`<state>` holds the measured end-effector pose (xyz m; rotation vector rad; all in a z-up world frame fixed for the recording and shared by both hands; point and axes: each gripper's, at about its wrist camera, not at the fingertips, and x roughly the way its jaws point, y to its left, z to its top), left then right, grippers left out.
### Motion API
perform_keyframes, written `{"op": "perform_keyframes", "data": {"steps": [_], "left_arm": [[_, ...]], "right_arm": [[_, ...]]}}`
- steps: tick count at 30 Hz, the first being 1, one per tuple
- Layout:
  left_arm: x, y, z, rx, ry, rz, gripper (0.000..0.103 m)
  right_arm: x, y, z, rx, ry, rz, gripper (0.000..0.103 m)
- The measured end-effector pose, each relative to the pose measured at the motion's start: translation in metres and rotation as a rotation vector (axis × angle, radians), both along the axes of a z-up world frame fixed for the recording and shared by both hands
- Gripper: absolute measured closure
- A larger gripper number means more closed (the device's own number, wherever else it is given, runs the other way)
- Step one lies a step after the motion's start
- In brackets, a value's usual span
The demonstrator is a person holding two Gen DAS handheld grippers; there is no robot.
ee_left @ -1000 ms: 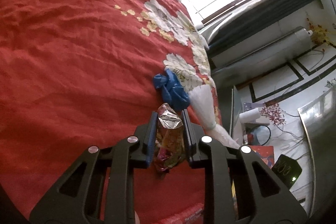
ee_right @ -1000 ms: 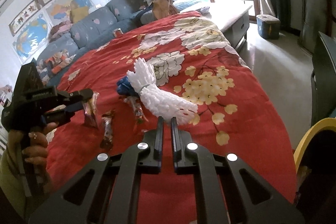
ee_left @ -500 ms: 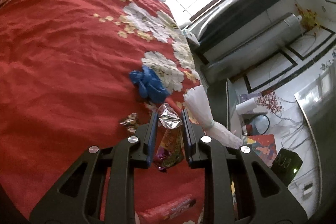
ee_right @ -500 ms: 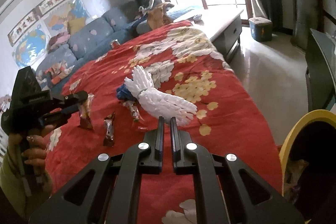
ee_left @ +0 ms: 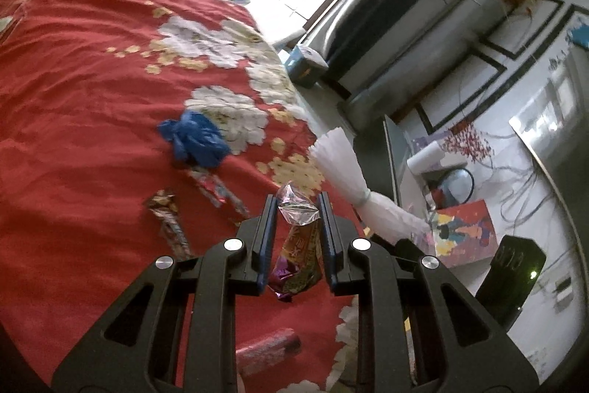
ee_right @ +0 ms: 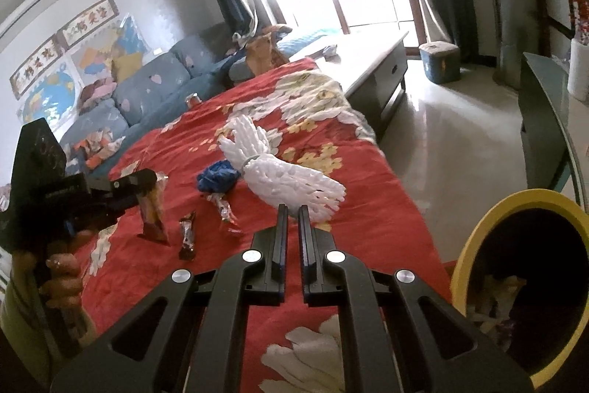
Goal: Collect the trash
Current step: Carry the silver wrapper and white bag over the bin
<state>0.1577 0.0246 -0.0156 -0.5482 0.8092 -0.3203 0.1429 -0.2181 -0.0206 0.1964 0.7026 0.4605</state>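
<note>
Above the red bedspread (ee_right: pixel 368 216), left gripper (ee_left: pixel 296 220) is clamping a snack wrapper (ee_left: pixel 298 245) hanging lengthwise, yellow-rimmed bin (ee_right: pixel 478 231) lying off to its right, nearer the clenched, empty right gripper (ee_right: pixel 293 220).

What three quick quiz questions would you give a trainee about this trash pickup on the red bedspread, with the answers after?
1. True or false: the left tongs grip a snack wrapper.
2. Which item lies nearest the blue crumpled bag? A) white foam netting B) yellow-rimmed bin C) drink can
3. Fill in: the right tongs are shut and hold ____.

Key: 1 true; 2 A; 3 nothing.
</note>
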Motion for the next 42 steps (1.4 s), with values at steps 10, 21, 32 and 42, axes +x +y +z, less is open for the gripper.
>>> {"op": "perform_keyframes", "data": {"steps": [10, 21, 32, 42], "left_arm": [[-0.006, -0.039, 0.010, 0.073, -0.040, -0.067, 0.087], [-0.013, -0.076, 0.018, 0.132, -0.074, -0.138, 0.087], [-0.018, -0.112, 0.024, 0.186, -0.109, -0.210, 0.087], [-0.021, -0.160, 0.023, 0.230, -0.138, -0.299, 0.087]], "right_arm": [[-0.012, -0.031, 0.011, 0.002, -0.030, -0.061, 0.097], [-0.028, -0.063, 0.012, -0.008, -0.038, -0.131, 0.097], [-0.043, -0.096, 0.007, -0.023, -0.029, -0.197, 0.097], [-0.058, -0.132, 0.003, -0.039, -0.020, -0.280, 0.097]]}}
